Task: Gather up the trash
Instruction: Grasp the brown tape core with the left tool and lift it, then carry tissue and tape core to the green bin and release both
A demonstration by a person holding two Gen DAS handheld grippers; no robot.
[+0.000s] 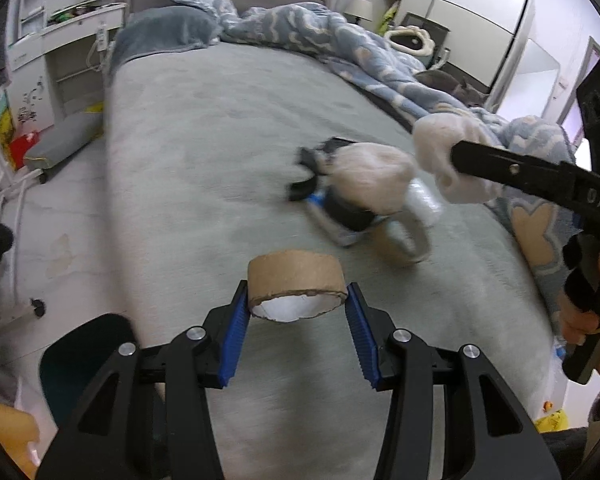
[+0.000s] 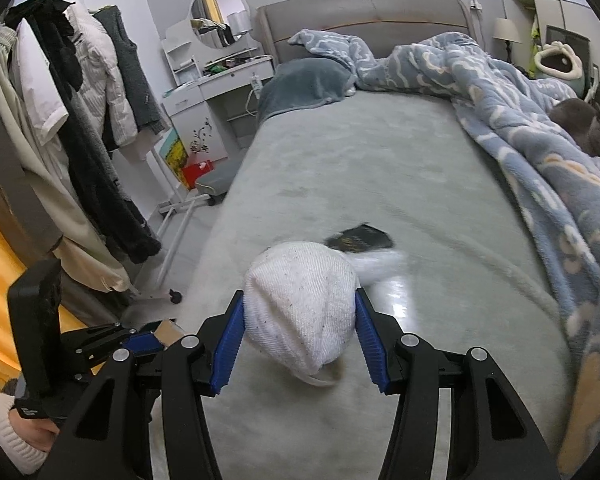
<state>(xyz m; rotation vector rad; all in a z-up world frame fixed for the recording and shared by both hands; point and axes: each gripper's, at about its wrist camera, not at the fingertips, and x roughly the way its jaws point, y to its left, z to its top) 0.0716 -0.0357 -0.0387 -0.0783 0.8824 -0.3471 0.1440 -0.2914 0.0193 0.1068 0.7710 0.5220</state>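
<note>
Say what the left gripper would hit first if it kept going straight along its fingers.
Probably the bare bed. The left gripper, shut on a cardboard roll, points down at open sheet; the trash pile lies to the right of that line. Depth is unclear.

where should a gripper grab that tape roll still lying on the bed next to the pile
Take the tape roll across its band: one finger through the open centre, the other outside, coming from above on its near-right side. It seems to stand tilted on edge with its hole facing the camera, and the pile of trash crowds its far-left side. The view is blurred, so this is a rough judgement.
</note>
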